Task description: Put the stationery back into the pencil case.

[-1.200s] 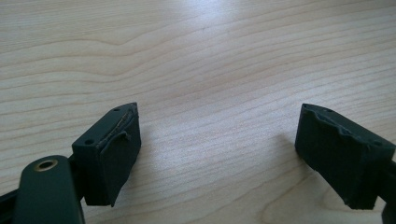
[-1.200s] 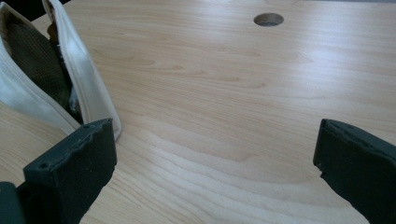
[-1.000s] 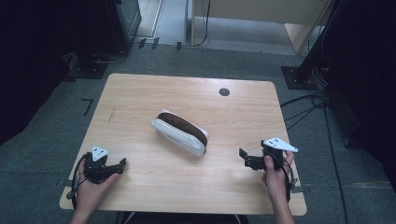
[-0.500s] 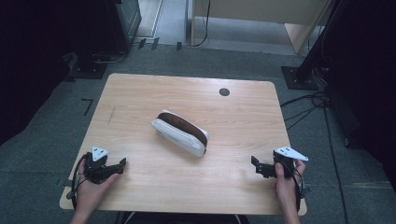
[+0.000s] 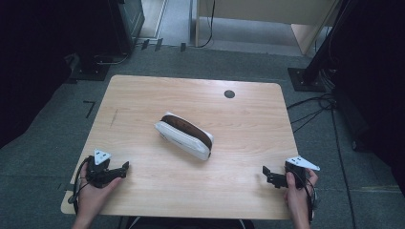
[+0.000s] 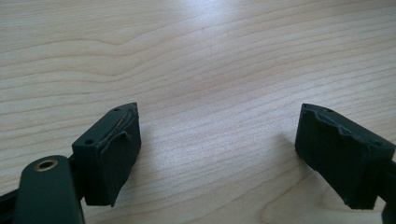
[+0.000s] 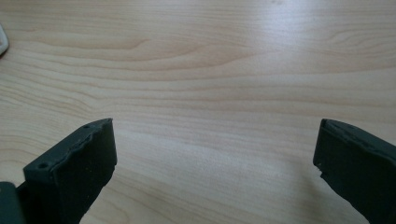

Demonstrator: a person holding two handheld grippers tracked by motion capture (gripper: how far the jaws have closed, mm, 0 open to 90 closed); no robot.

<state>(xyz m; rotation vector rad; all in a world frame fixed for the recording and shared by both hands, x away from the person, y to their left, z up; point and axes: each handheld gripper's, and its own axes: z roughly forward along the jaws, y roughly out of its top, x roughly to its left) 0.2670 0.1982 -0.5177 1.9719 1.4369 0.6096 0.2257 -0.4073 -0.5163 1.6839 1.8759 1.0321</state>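
A white pouch with a brown top (image 5: 184,135) lies slanted in the middle of the wooden table (image 5: 143,98). My left gripper (image 5: 124,167) rests low at the table's front left corner, held by a hand, jaws wide apart over bare wood (image 6: 219,126). My right gripper (image 5: 265,174) sits at the front right, also held by a hand, open with only wood grain between its jaws (image 7: 215,149). A sliver of the pouch (image 7: 2,39) shows at the left edge of the right gripper view. Both grippers are well away from the pouch.
A small dark round hole (image 5: 229,94) marks the table's far right part. Black stands and cables (image 5: 315,76) surround the table on the grey floor. Bare wood lies between the pouch and each gripper.
My right gripper has drawn back toward the front right corner and lowered to the table. The left gripper and the pouch have stayed put.
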